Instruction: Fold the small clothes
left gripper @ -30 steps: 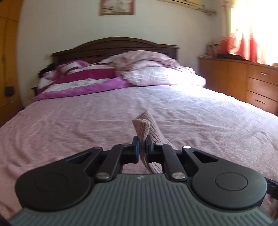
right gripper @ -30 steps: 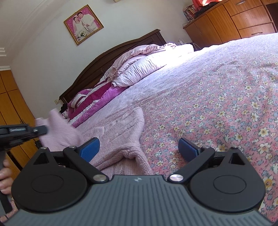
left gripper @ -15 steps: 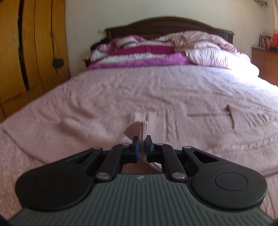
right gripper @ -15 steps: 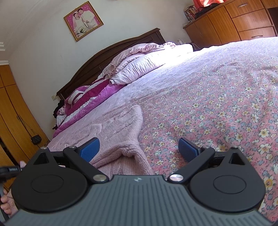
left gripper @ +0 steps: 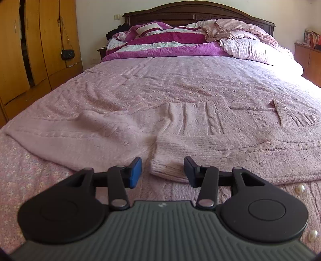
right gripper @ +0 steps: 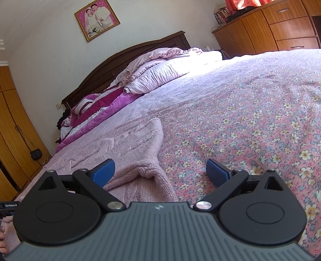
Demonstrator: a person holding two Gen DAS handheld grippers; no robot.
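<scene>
A pink knitted sweater (left gripper: 200, 128) lies spread on the bed. Its ribbed cuff (left gripper: 166, 160) lies just ahead of my left gripper (left gripper: 162, 170), which is open and empty, jaws either side of the cuff end. One sleeve (left gripper: 66, 136) stretches out to the left. Two pearl buttons (left gripper: 300, 188) show at the right. In the right wrist view the sweater (right gripper: 136, 152) lies to the left on the floral bedspread (right gripper: 250, 124). My right gripper (right gripper: 160, 172) is open and empty over the sweater's edge.
Folded quilts and pillows (left gripper: 180, 40) are piled at the dark headboard (left gripper: 196, 12). A wooden wardrobe (left gripper: 30, 50) stands on the left with a small black bag (left gripper: 67, 53) hanging. A wooden dresser (right gripper: 270, 26) stands at the right.
My left gripper swung left holding the sleeve, lowered it onto the bed, then opened and let it go. The right gripper stayed open and nearly still.
</scene>
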